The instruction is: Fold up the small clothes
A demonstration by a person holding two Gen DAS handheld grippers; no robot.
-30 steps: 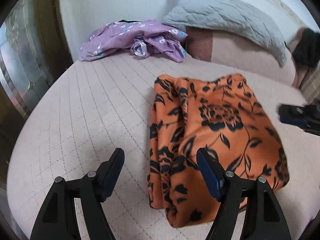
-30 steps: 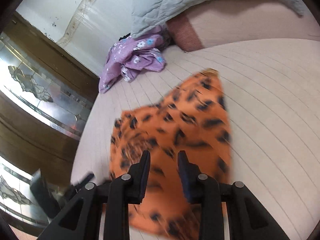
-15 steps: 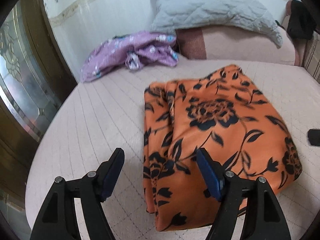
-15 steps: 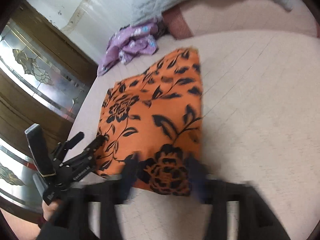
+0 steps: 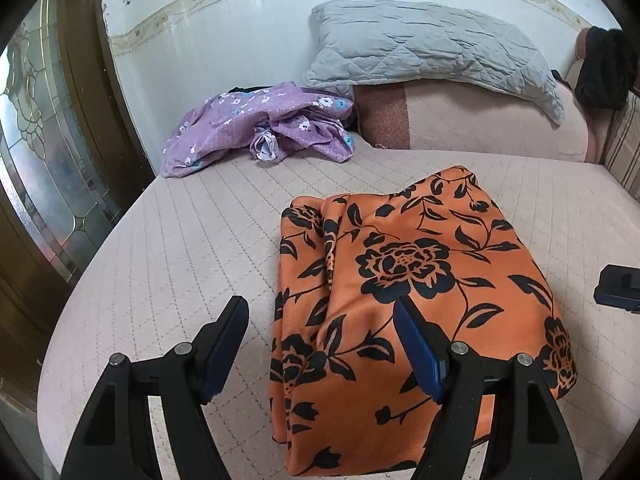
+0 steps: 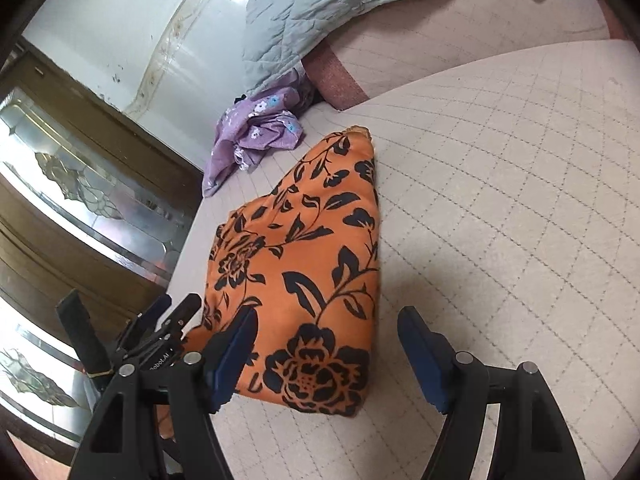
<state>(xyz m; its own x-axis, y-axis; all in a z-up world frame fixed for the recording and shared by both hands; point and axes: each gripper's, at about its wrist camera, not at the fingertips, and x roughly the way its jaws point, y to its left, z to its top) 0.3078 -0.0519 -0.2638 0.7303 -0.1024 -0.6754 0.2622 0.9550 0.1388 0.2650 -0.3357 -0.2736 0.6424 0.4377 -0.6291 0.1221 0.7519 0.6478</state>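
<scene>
An orange garment with black flowers [image 5: 404, 276] lies folded in a rough rectangle on the pale quilted bed [image 5: 192, 248]. My left gripper [image 5: 320, 308] hovers open over the garment's near left edge, its right finger above the cloth and its left finger over bare bedding. In the right wrist view the same garment [image 6: 304, 256] stretches away, and my right gripper [image 6: 327, 316] stands open just short of its near edge, nothing between the pads. The left gripper [image 6: 160, 328] shows there at the cloth's left corner. The right gripper's tip [image 5: 618, 288] peeks in at the far right.
A crumpled purple flowered garment [image 5: 260, 128] lies at the back by the wall. A grey quilted pillow [image 5: 428, 48] rests on a pink bolster [image 5: 480, 120]. A wooden door with leaded glass [image 5: 40, 160] stands left of the bed's rounded edge.
My right gripper opened and let go of the orange garment, which dropped flat into a fold. The gripper then drew back to the cloth's near edge. The left gripper stayed open.
</scene>
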